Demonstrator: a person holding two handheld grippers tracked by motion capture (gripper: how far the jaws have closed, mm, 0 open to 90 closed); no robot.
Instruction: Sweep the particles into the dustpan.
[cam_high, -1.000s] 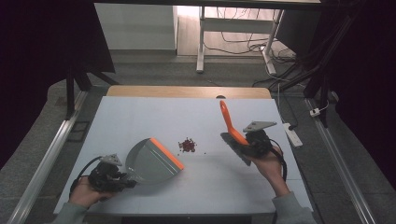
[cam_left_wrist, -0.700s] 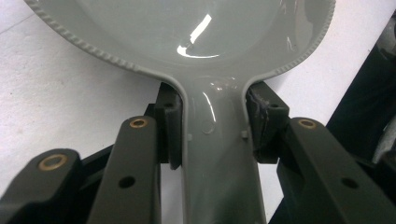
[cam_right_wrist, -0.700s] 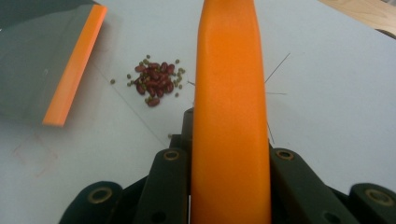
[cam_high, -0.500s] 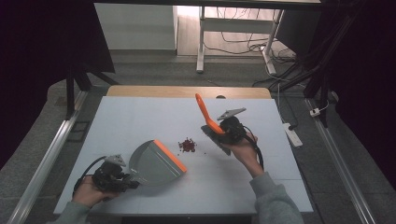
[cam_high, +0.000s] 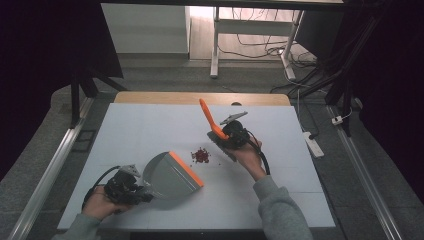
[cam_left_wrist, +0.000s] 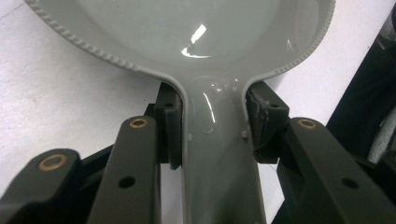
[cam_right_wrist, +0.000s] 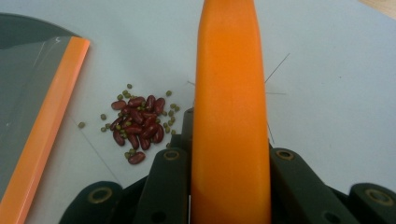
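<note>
Your left gripper (cam_high: 131, 189) squeezes the dustpan (cam_high: 170, 175) handle near the table's (cam_high: 280, 200) front edge. Your right gripper (cam_high: 227, 140) squeezes the orange brush (cam_high: 209, 118). Sweep the beans (cam_high: 200, 155) in the middle too hard and they'll fly past the pan.

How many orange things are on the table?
2. The orange brush handle sticks up from the right tongs, right of the beans. The dustpan's orange lip lies left of the beans.
</note>
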